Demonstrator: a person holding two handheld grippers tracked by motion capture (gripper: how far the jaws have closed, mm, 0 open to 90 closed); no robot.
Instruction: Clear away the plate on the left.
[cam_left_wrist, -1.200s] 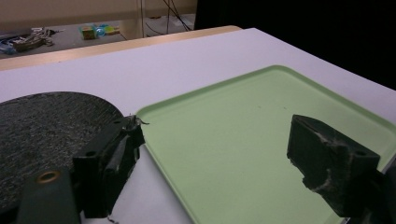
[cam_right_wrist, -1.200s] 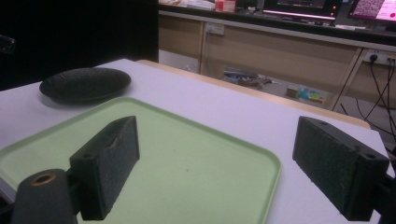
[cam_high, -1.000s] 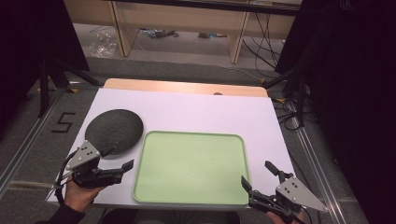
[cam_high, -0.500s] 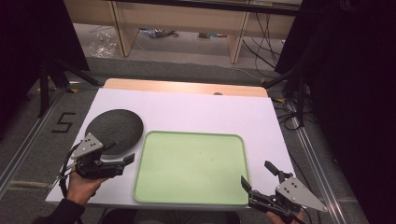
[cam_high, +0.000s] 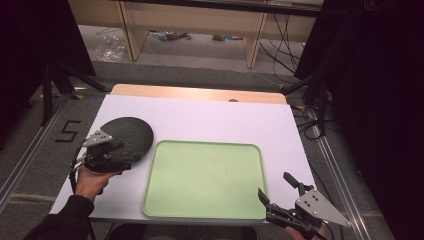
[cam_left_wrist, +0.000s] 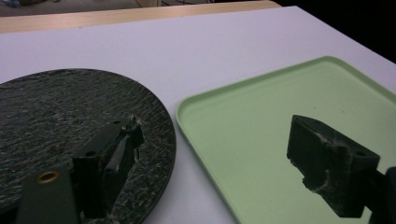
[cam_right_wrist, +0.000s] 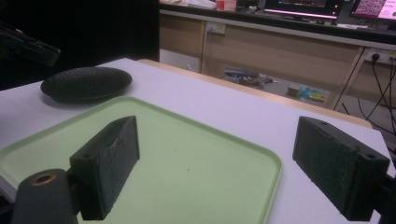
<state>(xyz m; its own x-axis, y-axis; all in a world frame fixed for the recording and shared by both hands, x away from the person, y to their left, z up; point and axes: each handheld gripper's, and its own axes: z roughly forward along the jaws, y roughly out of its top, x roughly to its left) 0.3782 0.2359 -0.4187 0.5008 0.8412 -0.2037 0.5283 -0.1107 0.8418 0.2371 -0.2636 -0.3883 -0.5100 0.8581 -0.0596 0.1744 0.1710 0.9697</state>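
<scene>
We judge the step in hand to be the approach to the dark round plate (cam_high: 123, 138), which lies flat on the counter (cam_high: 210, 120) just beside the far-left corner of the green tray (cam_high: 205, 177), apart from it by a narrow strip of white surface; the left claw (cam_high: 122, 156) hangs at the plate's near edge on the side facing the tray, and the grasp is not yet made; in the left gripper view its jaws stand wide apart, one jaw low over the plate's textured rim (cam_left_wrist: 159, 140) and the other out over the tray's bare floor (cam_left_wrist: 261, 135), so the claw holds nothing, and we cannot tell whether the lower jaw touches the plate or only hovers over it; the next move, as we read it, calls for the claw to turn or slide so that one jaw goes under the rim and one over it, then close, since a shallow plate lying flat offers only its thin edge; a lift toward the tray would then seem the likely aim; the right claw (cam_high: 276, 193) waits at the tray's near-right corner, jaws spread wide and empty in the right gripper view, with the tray (cam_right_wrist: 187, 158) between them and the plate (cam_right_wrist: 86, 83) beyond its far end.
</scene>
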